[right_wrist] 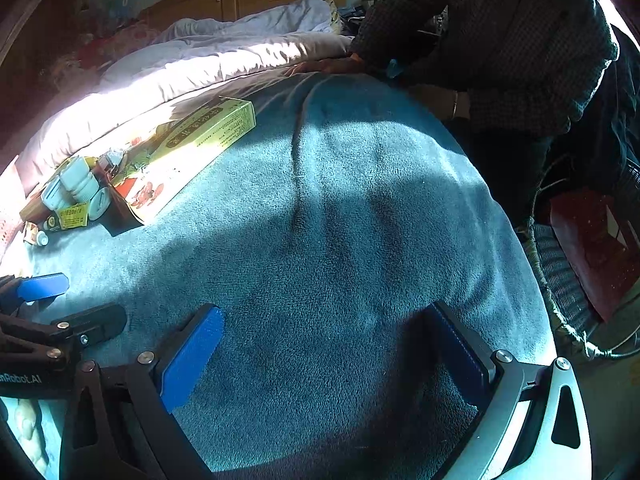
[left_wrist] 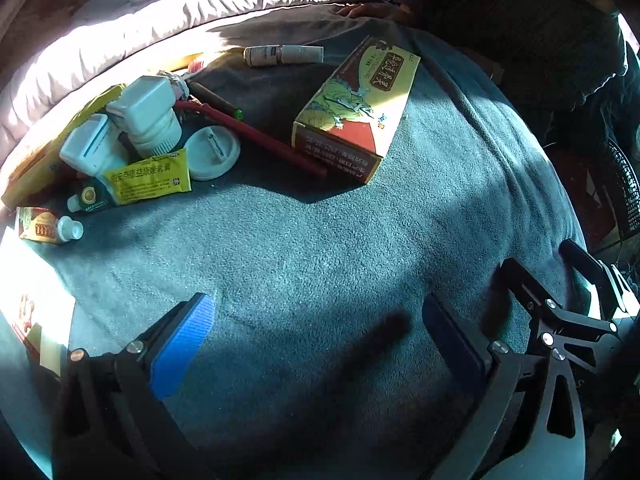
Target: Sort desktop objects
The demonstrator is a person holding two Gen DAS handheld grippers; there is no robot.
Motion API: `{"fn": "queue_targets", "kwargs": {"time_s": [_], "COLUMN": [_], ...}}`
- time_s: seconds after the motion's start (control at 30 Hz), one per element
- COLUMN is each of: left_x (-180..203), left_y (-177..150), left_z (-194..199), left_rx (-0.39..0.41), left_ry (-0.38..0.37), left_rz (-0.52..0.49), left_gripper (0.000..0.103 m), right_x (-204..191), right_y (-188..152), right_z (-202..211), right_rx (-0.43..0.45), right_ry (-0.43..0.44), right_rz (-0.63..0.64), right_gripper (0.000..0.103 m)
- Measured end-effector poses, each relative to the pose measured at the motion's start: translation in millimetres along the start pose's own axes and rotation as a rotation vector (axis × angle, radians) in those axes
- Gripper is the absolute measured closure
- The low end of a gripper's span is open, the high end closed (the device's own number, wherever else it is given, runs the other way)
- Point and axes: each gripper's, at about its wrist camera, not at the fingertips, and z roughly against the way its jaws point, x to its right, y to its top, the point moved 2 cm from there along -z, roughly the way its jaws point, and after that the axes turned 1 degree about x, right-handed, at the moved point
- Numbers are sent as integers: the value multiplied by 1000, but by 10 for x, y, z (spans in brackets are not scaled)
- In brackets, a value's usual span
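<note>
A yellow and red carton (left_wrist: 352,112) lies on the teal blanket (left_wrist: 304,248), far ahead of my left gripper (left_wrist: 318,304). To its left is a heap: two white bottles (left_wrist: 148,116), a white cap (left_wrist: 212,152), a yellow ointment tube (left_wrist: 148,178), a red stick (left_wrist: 256,136) and a small tube (left_wrist: 48,226). A spray bottle (left_wrist: 280,55) lies behind the heap. The left gripper is open and holds nothing. My right gripper (right_wrist: 326,312) is also open over bare blanket, with the carton (right_wrist: 192,152) far to its left.
A person in a dark checked top (right_wrist: 500,40) leans at the far right, one hand (right_wrist: 332,66) on the bed. A sunlit quilt (right_wrist: 192,68) runs along the back. A white box (left_wrist: 32,312) lies at the left edge. A wicker basket (right_wrist: 560,280) stands off the bed's right side.
</note>
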Motion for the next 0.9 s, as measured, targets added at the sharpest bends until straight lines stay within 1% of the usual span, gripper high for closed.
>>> {"fn": "queue_targets", "kwargs": {"time_s": [0.07, 0.13, 0.23, 0.3, 0.33, 0.37, 0.47, 0.57, 0.6, 0.63, 0.67, 0.7, 0.77, 0.8, 0.83, 0.9], "left_x": [-77, -209, -536, -773, -874, -991, -1299, -1479, -1536, -1609, -1699, -1809, -2009, -2075, -2094, -2100], "left_y": [-48, -92, -62, 5, 19, 93, 154, 161, 143, 121, 87, 42, -43, -71, -69, 13], "left_z": [235, 504, 935, 1225, 1363, 1440, 1663, 1777, 1779, 1752, 1681, 1575, 1272, 1121, 980, 750], "left_rx": [35, 78, 178, 264, 298, 321, 350, 363, 353, 331, 290, 236, 93, 23, -31, -108], "left_ry": [38, 59, 158, 267, 312, 338, 363, 432, 453, 457, 447, 416, 315, 282, 261, 212], "left_rz": [-10, -16, 35, 78, 103, 126, 191, 226, 245, 269, 304, 354, 464, 511, 534, 550], "left_gripper": [0, 0, 0, 0, 0, 0, 0, 0, 0, 0, 0, 0, 0, 0, 0, 0], "right_x": [10, 13, 18, 26, 28, 28, 29, 29, 28, 30, 32, 36, 34, 36, 31, 36], "right_y": [-5, -10, -11, -13, -12, -14, -12, -12, -13, -14, -16, -18, -19, -21, -21, -23], "right_z": [9, 18, 26, 30, 29, 32, 30, 34, 35, 38, 44, 49, 49, 51, 51, 60], "right_rx": [1, 1, 4, 5, 4, 4, 5, 4, 3, 3, 3, 3, 2, 1, 0, 1], "right_ry": [4, 3, 6, 8, 8, 8, 9, 10, 9, 9, 11, 14, 11, 5, 0, 0], "right_rz": [0, 2, 0, -2, -1, -1, -2, -2, -1, 1, 3, 3, 5, 10, 14, 14], "right_gripper": [0, 0, 0, 0, 0, 0, 0, 0, 0, 0, 0, 0, 0, 0, 0, 0]}}
